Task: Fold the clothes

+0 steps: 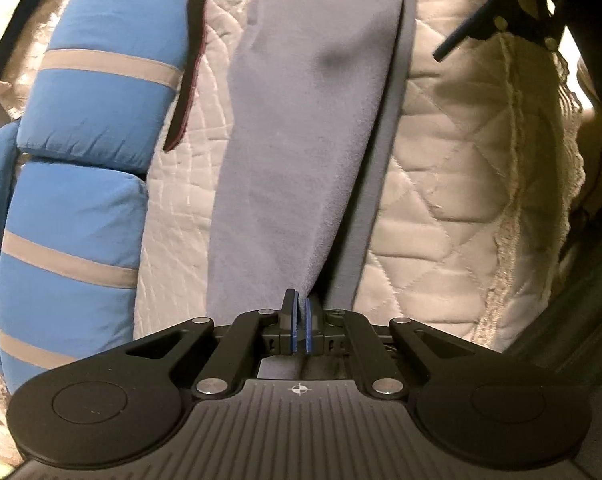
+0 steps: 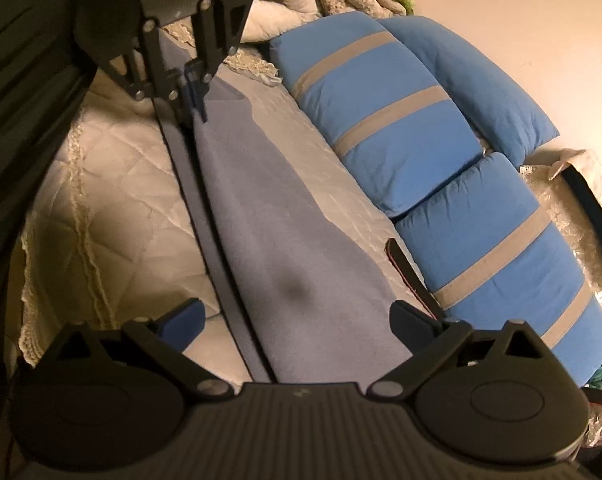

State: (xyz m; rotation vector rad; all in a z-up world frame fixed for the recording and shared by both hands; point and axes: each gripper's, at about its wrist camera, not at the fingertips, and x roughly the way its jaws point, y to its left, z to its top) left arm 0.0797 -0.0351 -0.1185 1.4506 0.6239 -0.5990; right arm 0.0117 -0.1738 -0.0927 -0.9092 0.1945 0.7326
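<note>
on the quilted bed [image 1: 441, 200], my left gripper [image 1: 299, 320] pinches the grey cloth [image 1: 301, 120], right gripper [image 2: 297, 322] gapes empty; i should grab its edge squarely.

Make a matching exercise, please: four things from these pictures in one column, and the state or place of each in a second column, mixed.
Things:
1. left tool
2. right tool
3. grey-blue garment
4. blue striped cushions

States:
a. open, above the cloth
b. lying along the back of the quilted cover
c. shut on the cloth's edge
d. stretched long on the quilted cover

Pairs: 1-c, 2-a, 3-d, 4-b
</note>
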